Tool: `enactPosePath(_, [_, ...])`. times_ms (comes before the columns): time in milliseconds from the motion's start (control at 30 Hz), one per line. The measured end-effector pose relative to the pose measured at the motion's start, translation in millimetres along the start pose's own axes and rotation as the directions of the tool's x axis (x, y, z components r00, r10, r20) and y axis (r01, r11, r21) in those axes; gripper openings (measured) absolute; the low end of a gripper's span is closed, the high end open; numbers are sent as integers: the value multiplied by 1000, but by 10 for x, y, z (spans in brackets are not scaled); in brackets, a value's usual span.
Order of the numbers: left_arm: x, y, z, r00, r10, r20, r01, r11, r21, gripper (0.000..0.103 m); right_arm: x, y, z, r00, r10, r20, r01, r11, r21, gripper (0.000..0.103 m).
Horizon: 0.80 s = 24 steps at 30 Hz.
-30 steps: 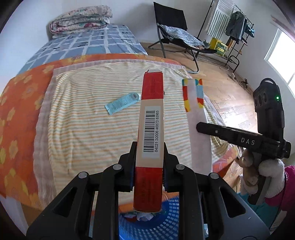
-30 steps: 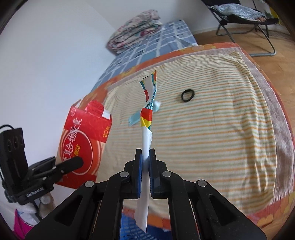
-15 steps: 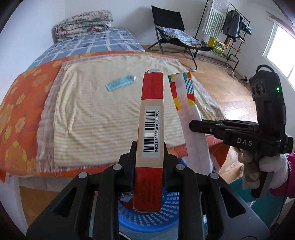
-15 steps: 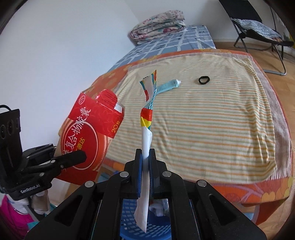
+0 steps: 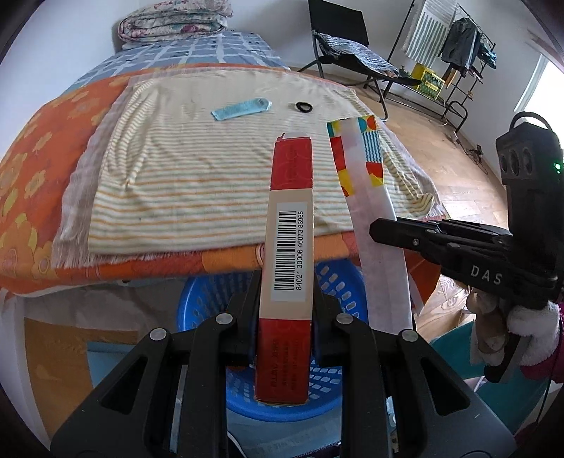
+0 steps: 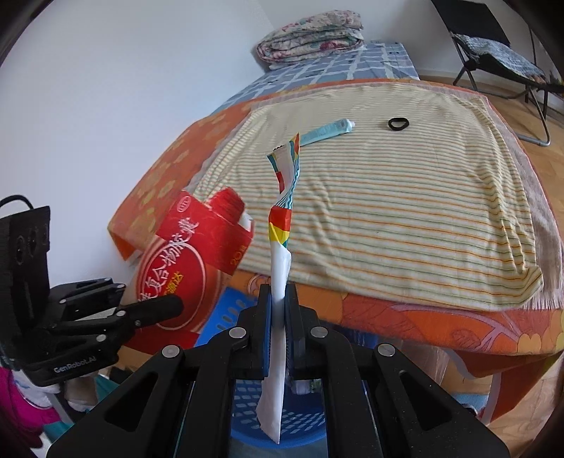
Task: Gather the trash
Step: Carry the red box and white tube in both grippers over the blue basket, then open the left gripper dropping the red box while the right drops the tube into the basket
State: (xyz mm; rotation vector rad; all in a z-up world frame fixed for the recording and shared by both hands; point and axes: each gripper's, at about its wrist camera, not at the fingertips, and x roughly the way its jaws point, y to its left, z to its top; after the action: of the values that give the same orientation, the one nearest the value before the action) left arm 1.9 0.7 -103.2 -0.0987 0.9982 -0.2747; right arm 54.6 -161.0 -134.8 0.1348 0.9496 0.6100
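Note:
My left gripper [image 5: 284, 313] is shut on a flat red box [image 5: 289, 246] with a barcode label; the right wrist view shows that box's [image 6: 183, 271] broad red face with white characters. My right gripper [image 6: 278, 310] is shut on a white wrapper [image 6: 280, 267] with a colourful printed end, also seen upright in the left wrist view as the wrapper [image 5: 366, 197]. Both hang over a blue plastic basket [image 5: 338, 282], [image 6: 246, 391] on the floor at the bed's foot. A light blue tube [image 5: 240, 108] and a black ring [image 5: 303, 106] lie on the striped sheet [image 5: 197, 176].
An orange flowered cover [image 5: 31, 183] hangs over the bed's edge above the basket. Folded quilts [image 5: 172, 16] sit at the bed's head. A black folding chair [image 5: 349, 49] and a clothes rack [image 5: 458, 56] stand on the wooden floor to the right. A gloved hand [image 5: 528, 324] holds the right gripper.
Both grippers have drawn back from over the bed and sunk, so the bed's foot edge and the blue basket now show beneath the held box and wrapper.

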Motion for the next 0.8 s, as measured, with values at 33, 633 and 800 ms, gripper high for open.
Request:
enactPosePath(33, [6,7,-8,1000,0,-2,0,1000,-5,21,4,10,-19,1000,0,-1,0,1000,-2,5])
enactPosePath(633, [198,83,-204,996,42,-73,-43,999,-17,38,81,88,-168,998,-50,-41,48,998,-34,5])
enactPosePath(800, [180,124,-192,997,54,-62,-56,998,-36,54,97,78,-177,995,-76,-61,75,997,-32,15])
